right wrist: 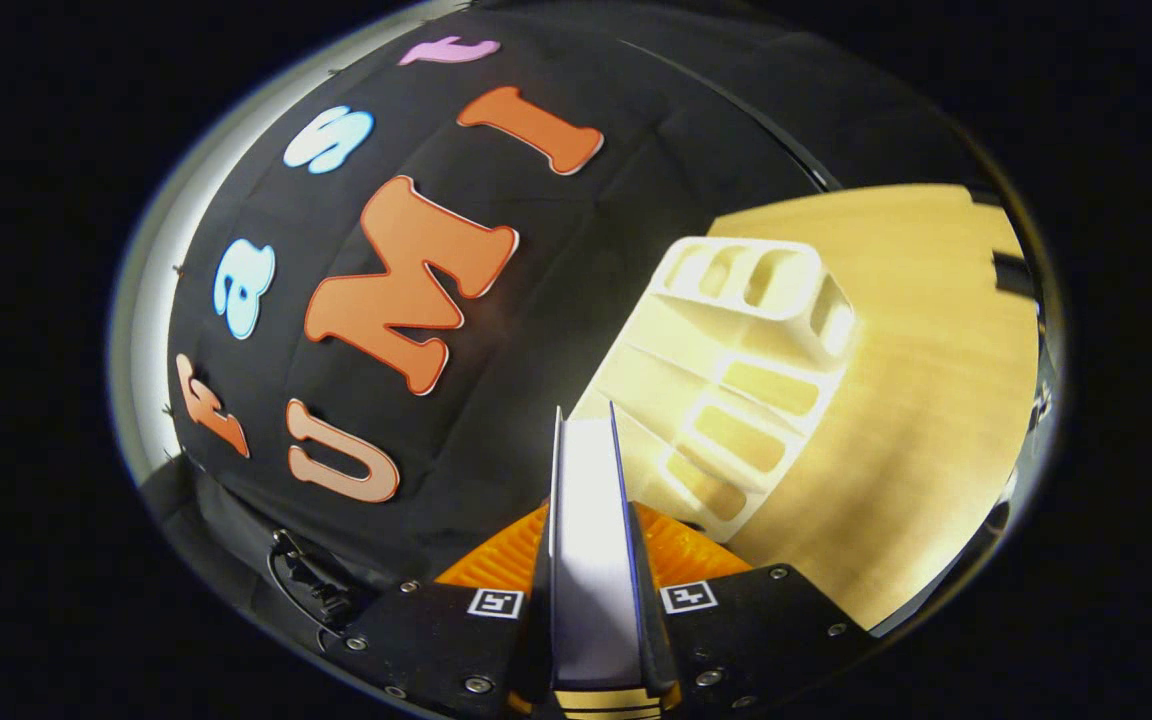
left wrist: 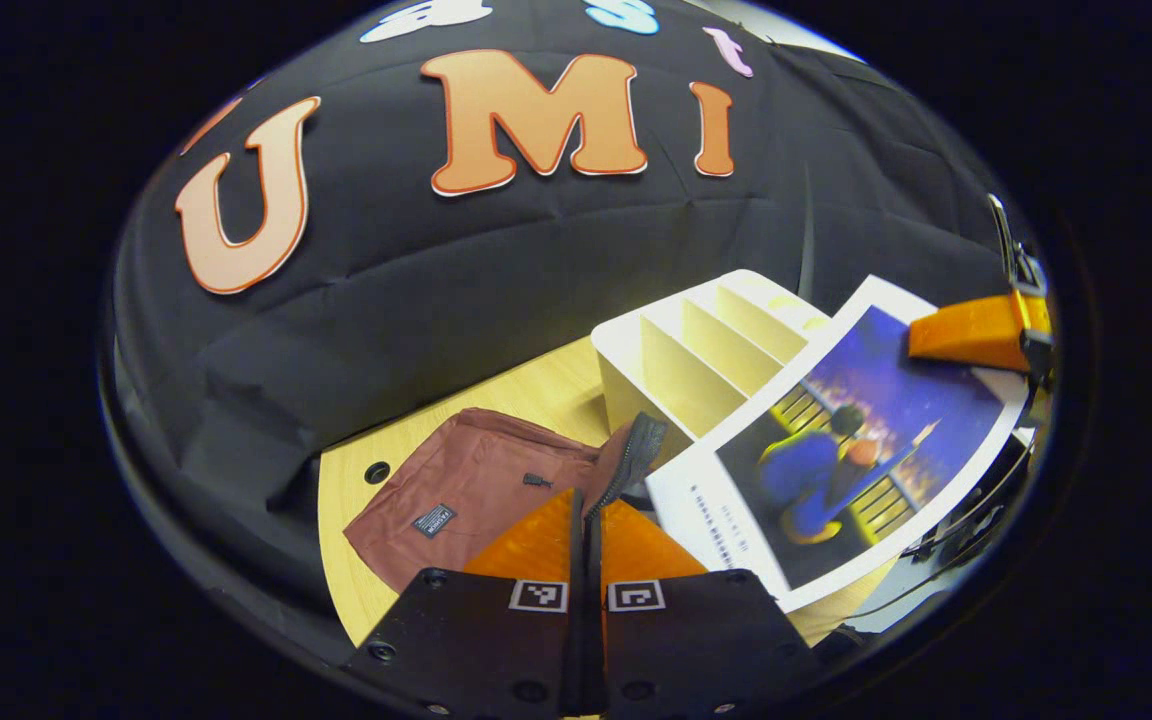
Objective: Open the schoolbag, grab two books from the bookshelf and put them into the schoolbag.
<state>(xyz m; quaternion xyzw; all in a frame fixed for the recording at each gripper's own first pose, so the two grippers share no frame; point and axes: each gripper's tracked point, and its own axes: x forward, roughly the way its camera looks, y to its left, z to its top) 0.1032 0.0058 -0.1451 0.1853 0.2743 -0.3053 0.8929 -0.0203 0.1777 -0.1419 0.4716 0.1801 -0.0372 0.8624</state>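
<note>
A reddish-brown schoolbag [left wrist: 466, 480] lies flat on the wooden table [left wrist: 536, 390]. My left gripper [left wrist: 586, 505] is shut on the bag's zipper edge [left wrist: 631, 450] and holds that flap lifted. A large book [left wrist: 836, 450] with a blue picture cover hangs tilted over the bag's right side and in front of the white bookshelf [left wrist: 696, 360]. The right gripper [left wrist: 976, 330] pinches the book's far edge. In the right gripper view the book [right wrist: 586, 470] stands edge-on between the fingers of my right gripper [right wrist: 588, 505], which is shut on it. The bookshelf [right wrist: 736, 370] lies beyond, its slots empty.
The black cloth wall runs close behind the table and the bookshelf. A round cable hole [left wrist: 377, 472] sits in the tabletop left of the bag. Dark cables [left wrist: 966, 520] hang past the table's right edge. Bare tabletop [right wrist: 936, 380] spreads beside the bookshelf.
</note>
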